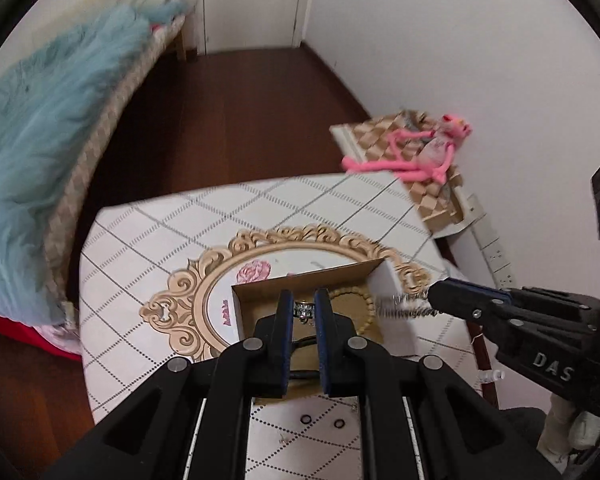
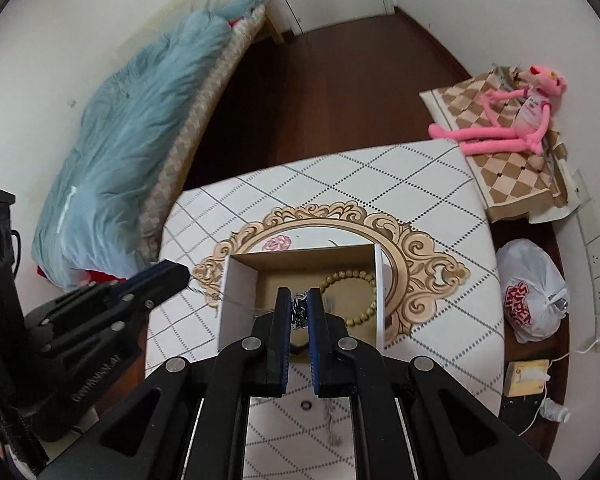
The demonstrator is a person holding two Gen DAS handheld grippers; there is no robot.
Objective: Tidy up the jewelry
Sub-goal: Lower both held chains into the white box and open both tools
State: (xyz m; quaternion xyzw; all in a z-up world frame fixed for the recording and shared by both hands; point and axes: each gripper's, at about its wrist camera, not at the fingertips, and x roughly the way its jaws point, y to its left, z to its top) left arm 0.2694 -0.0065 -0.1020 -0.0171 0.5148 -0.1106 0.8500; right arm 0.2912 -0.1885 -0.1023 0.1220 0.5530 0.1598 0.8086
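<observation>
An open cardboard box (image 1: 374, 270) (image 2: 236, 280) stands on the white checked table, over a gold ornate frame print. A beige bead bracelet (image 1: 364, 304) (image 2: 354, 280) and a black cord lie inside. My left gripper (image 1: 304, 306) is shut on a small silver ring (image 1: 305, 309) above the box. My right gripper (image 2: 300, 306) is shut on a silver chain (image 2: 299, 314) that hangs over the box; in the left wrist view (image 1: 432, 300) the chain (image 1: 406, 306) trails blurred from its tips. The left gripper shows in the right wrist view (image 2: 182, 274) at the box's left side.
Small black rings (image 1: 306, 419) (image 2: 306, 405) lie on the table near me. A pink plush toy (image 1: 412, 156) (image 2: 512, 120) rests on a checked cushion at the right. A bed with a blue blanket (image 2: 132, 136) is left. A white bag (image 2: 532, 292) sits on the floor.
</observation>
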